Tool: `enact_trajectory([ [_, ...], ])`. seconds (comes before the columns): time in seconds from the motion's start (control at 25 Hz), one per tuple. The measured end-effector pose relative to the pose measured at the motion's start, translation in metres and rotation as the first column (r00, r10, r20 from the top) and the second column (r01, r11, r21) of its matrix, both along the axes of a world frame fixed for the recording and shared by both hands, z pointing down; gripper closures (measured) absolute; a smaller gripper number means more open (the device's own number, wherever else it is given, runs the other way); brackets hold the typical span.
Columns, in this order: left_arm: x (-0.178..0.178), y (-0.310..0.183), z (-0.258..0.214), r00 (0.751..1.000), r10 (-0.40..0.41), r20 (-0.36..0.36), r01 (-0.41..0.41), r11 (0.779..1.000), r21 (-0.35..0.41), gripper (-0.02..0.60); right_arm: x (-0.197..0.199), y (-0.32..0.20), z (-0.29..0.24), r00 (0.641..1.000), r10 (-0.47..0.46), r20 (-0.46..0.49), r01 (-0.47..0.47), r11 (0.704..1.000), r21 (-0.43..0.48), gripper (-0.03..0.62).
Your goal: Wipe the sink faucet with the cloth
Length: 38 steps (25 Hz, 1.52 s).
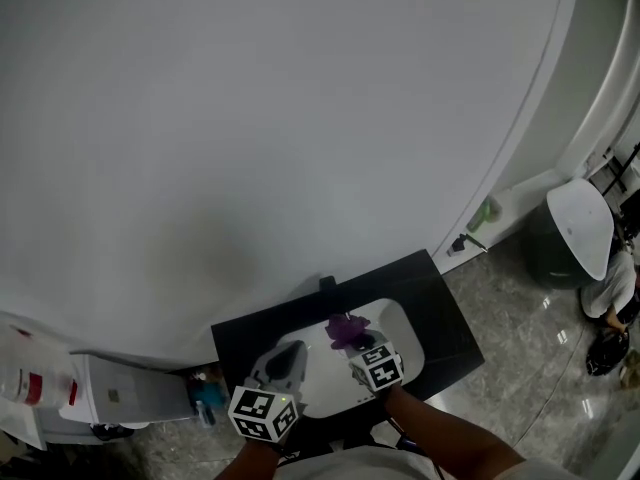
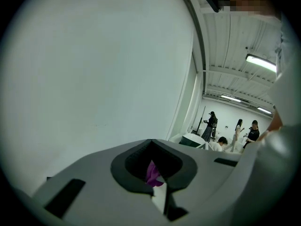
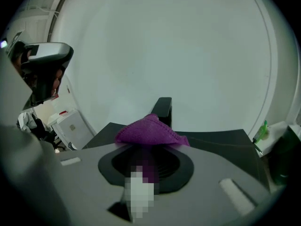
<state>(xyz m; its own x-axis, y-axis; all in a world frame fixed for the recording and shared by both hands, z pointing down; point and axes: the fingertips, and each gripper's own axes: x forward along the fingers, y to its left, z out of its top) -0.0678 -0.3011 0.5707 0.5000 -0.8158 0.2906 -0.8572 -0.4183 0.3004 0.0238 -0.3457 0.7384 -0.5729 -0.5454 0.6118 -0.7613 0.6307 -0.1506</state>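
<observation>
A purple cloth (image 1: 347, 330) is bunched over the white sink (image 1: 398, 326), which is set in a black counter (image 1: 450, 338). My right gripper (image 1: 360, 352) is shut on the cloth, which spills over its jaw tips in the right gripper view as a purple cloth (image 3: 149, 132). The black faucet (image 1: 327, 285) stands just behind it, seen in the right gripper view as a dark upright faucet (image 3: 164, 109) close beyond the cloth. My left gripper (image 1: 284, 362) hovers over the sink's left part, jaws together with nothing in them. A sliver of the cloth (image 2: 153, 173) shows past them.
A big white curved wall rises right behind the counter. A white cabinet (image 1: 120, 393) and a blue item (image 1: 208, 398) stand to the left. A green bottle (image 1: 483, 213), a lidded bin (image 1: 585, 226) and a person (image 1: 612, 288) are to the right on the tiled floor.
</observation>
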Motion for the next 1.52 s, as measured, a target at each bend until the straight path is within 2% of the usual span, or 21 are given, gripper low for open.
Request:
enact_trajectory([
  [0.08, 0.000, 0.002, -0.002, 1.000, 0.002, 0.004, -0.002, 1.000, 0.003, 0.577, -0.001, -0.011, -0.019, 1.000, 0.019, 0.021, -0.020, 0.999, 0.048, 0.525],
  [0.2, -0.001, 0.005, -0.007, 1.000, -0.005, 0.008, 0.005, 1.000, 0.010, 0.577, -0.012, -0.056, -0.045, 0.999, 0.030, 0.043, -0.035, 0.992, 0.121, 0.524],
  [0.32, -0.005, 0.006, -0.008, 1.000, -0.016, 0.014, 0.016, 1.000, 0.011, 0.577, -0.018, -0.078, -0.034, 0.999, 0.038, 0.037, -0.041, 0.996, 0.084, 0.523],
  [0.44, -0.010, 0.009, -0.003, 1.000, -0.023, 0.017, 0.023, 1.000, 0.006, 0.577, -0.012, -0.053, -0.013, 0.999, 0.036, 0.030, -0.038, 0.996, 0.074, 0.525],
  [0.6, -0.016, 0.013, 0.006, 0.999, -0.029, 0.020, 0.030, 0.999, -0.011, 0.577, -0.001, -0.006, 0.032, 0.999, 0.034, -0.001, -0.034, 0.999, -0.001, 0.523],
  [0.76, -0.015, 0.017, 0.008, 1.000, -0.021, 0.021, 0.021, 1.000, -0.019, 0.577, -0.006, -0.017, 0.014, 0.999, 0.043, 0.011, -0.044, 0.998, 0.055, 0.523],
  [0.96, -0.008, 0.019, 0.007, 1.000, -0.004, 0.026, 0.005, 1.000, -0.019, 0.577, -0.008, -0.050, 0.030, 0.998, 0.061, -0.002, -0.061, 0.998, -0.005, 0.523],
  [1.24, -0.007, 0.019, 0.000, 1.000, 0.009, 0.014, -0.009, 1.000, -0.002, 0.577, 0.009, 0.020, 0.042, 0.999, 0.049, 0.004, -0.049, 0.996, -0.069, 0.523],
  [1.36, -0.003, 0.019, -0.013, 1.000, 0.020, 0.008, -0.020, 0.999, 0.028, 0.577, 0.020, 0.038, 0.007, 0.998, 0.049, 0.047, -0.049, 0.999, -0.013, 0.523],
  [1.52, -0.004, 0.015, -0.033, 1.000, 0.023, -0.001, -0.023, 0.998, 0.067, 0.577, 0.024, 0.041, -0.081, 0.990, 0.030, 0.137, -0.048, 0.990, 0.131, 0.523],
])
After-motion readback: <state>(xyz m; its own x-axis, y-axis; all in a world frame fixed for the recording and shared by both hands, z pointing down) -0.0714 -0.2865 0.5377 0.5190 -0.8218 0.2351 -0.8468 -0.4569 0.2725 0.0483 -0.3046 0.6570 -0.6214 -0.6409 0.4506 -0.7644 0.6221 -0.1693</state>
